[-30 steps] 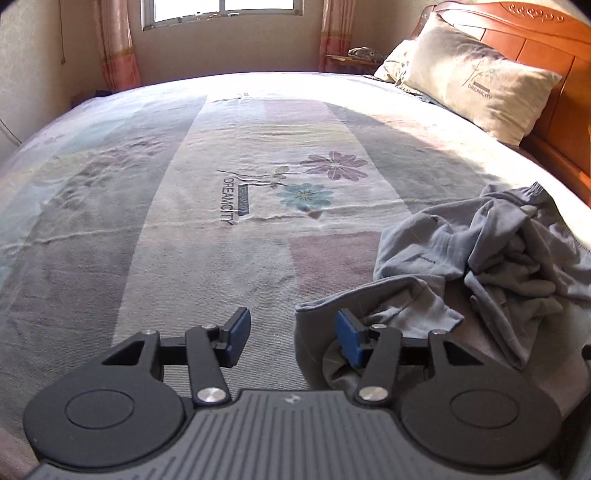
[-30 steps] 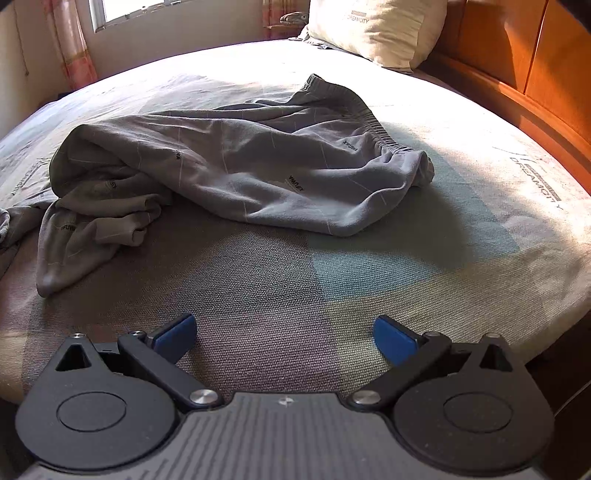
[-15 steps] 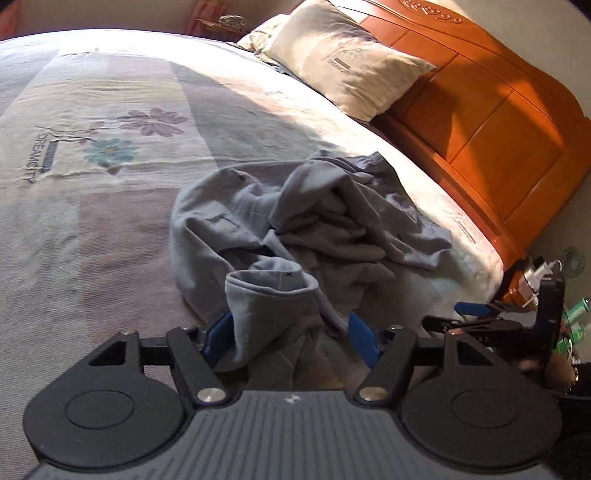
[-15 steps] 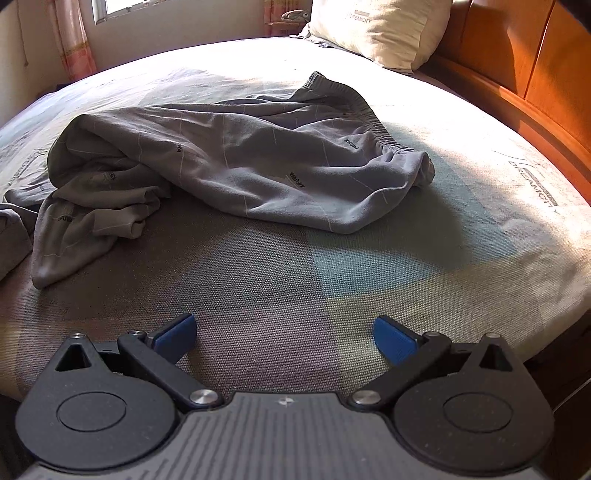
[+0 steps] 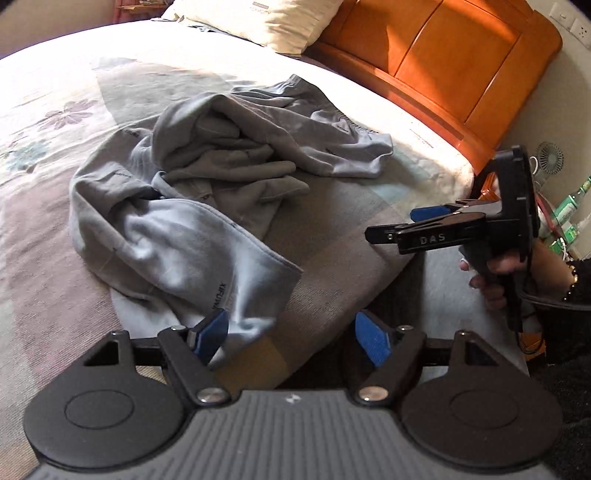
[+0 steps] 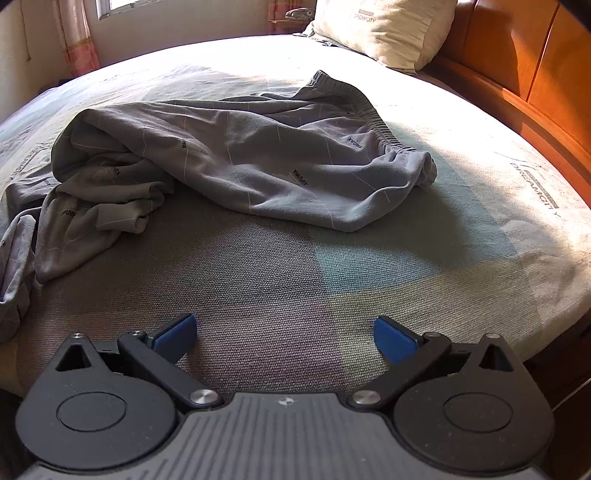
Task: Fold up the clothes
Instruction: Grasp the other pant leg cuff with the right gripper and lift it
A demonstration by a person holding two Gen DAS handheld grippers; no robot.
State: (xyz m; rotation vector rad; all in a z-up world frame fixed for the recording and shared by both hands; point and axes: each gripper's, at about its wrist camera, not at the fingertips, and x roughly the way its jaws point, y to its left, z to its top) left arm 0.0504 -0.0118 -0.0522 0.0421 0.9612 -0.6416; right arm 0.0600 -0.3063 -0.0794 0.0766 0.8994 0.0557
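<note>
Grey cotton trousers (image 6: 236,162) are seen lying crumpled on the bed (image 6: 461,236), toward its near side, with the elastic waistband turned toward the wooden headboard (image 6: 517,66) and the legs bunched toward the opposite side. Small dark lettering is printed at several places on the fabric. One leg end is spread toward the mattress edge in the left wrist view, where its hem lies close in front of the left gripper (image 5: 291,338).

The left gripper's jaws are opening. The hem of the leg is seen against the inner face of the left blue pad (image 5: 212,334); the other pad stands clear of the cloth, over the bed edge. No pressure on the fabric is seen from either pad.

The right gripper (image 6: 284,334) is held above bare bedspread near the mattress edge, with its jaws spread wide and nothing between them. The trousers lie ahead of it and apart from it. In the left wrist view the same tool is seen from the side, held in a hand (image 5: 495,273) beyond the corner of the bed, clear of the cloth.

A cream pillow (image 6: 388,29) rests against the headboard at the far end. The bedspread is striped in pale bands, with a flower print (image 5: 66,112) noted in the left wrist view. Sunlight falls across the far half of the bed.
</note>
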